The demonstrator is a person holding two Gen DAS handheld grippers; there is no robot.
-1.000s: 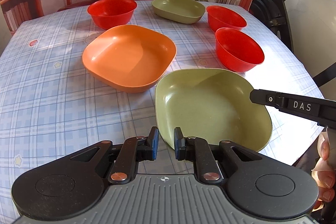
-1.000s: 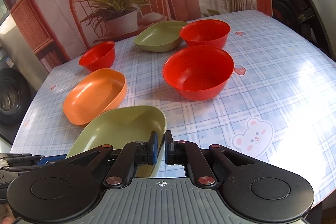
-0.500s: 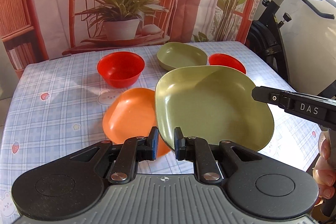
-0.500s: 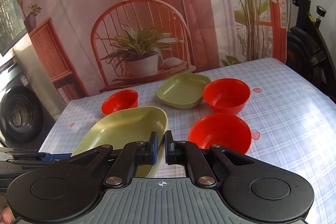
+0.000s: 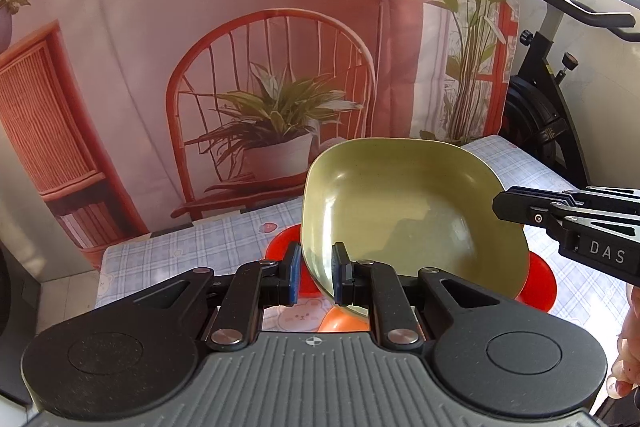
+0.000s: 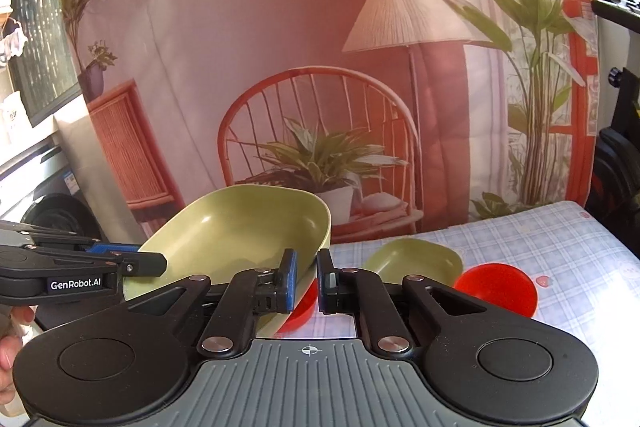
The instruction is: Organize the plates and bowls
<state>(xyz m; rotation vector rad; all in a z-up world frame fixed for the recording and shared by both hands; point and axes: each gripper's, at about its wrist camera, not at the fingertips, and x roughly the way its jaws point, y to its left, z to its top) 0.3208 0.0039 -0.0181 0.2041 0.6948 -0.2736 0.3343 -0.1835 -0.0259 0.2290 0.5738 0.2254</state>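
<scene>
**Green plate held in the air by two rims**

The green plate (image 5: 408, 211) hangs above the desk (image 6: 560, 239), tilted so its hollow faces the cameras. The left tongs (image 5: 316, 279) stand narrow, pinching the plate's near left rim. The right tongs (image 6: 308, 281) are also narrow and, as far as the views show, nip the opposite rim.

The plate looks like stiff, light, matte plastic: unlikely to bend or break, but the thin sloping rim could slide out of a shallow pinch. I judge that the rim is the only place to hold it, and that two opposite grips keep it from swinging.

Below it, a red bowl (image 6: 496, 287) and a second green plate (image 6: 412, 259) sit near the desk's far side, close together. An orange plate (image 5: 340, 321) shows just under the carried one. Open checked cloth lies to the right. An exercise bike (image 5: 536, 131) stands beyond the desk's right edge, so wide swings that way look risky.
</scene>
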